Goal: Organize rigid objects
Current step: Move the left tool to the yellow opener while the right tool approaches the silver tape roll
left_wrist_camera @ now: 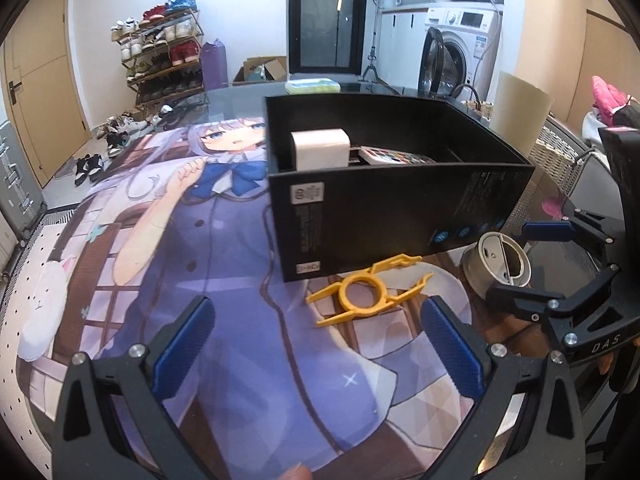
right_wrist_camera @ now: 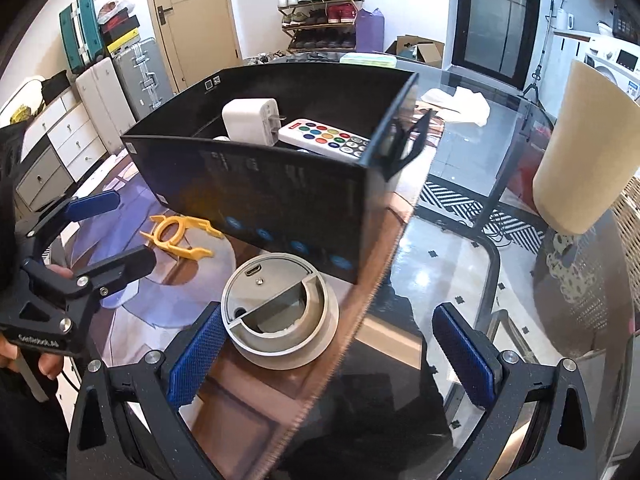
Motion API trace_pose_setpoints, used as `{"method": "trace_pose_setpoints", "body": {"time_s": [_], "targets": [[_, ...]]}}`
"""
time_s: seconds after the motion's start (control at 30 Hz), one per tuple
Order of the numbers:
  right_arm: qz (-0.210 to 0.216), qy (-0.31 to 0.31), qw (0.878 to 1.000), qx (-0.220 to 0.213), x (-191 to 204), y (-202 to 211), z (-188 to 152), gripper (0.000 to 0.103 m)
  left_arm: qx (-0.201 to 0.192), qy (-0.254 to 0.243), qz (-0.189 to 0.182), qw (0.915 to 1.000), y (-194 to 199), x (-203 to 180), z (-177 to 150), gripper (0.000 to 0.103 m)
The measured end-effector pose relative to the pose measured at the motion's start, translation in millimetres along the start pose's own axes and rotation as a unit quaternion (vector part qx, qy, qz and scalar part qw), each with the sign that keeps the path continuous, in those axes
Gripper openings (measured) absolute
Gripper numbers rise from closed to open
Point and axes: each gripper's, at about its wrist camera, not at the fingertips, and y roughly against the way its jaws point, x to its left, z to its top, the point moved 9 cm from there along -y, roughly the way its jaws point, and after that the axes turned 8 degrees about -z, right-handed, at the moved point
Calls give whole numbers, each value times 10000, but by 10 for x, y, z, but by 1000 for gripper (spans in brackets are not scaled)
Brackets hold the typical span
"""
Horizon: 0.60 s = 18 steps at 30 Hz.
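Right gripper body (left_wrist_camera: 548, 268): white letters "DAS" are showing on its black frame.
Left gripper body (right_wrist_camera: 108, 236): a small white word is showing, too blurred to read.
Black box (left_wrist_camera: 384, 220): white print, QR code and round blue icons are showing, all illegible.

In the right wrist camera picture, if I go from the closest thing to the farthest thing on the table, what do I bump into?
Silver round puck → black box → white charger inside the box → green pack at the table's far edge.
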Motion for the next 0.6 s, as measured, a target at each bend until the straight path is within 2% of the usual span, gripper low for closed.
{"method": "trace_pose_setpoints", "body": {"time_s": [0.2,0.6], "targets": [[-11,165,9999,10,-12,35,-27,103,310,181,-52,9993,-161,-52,7,103],[2,286,9996,21,-83,61,-57,103,476,176,206,9985,-331,-180,101,103]]}}
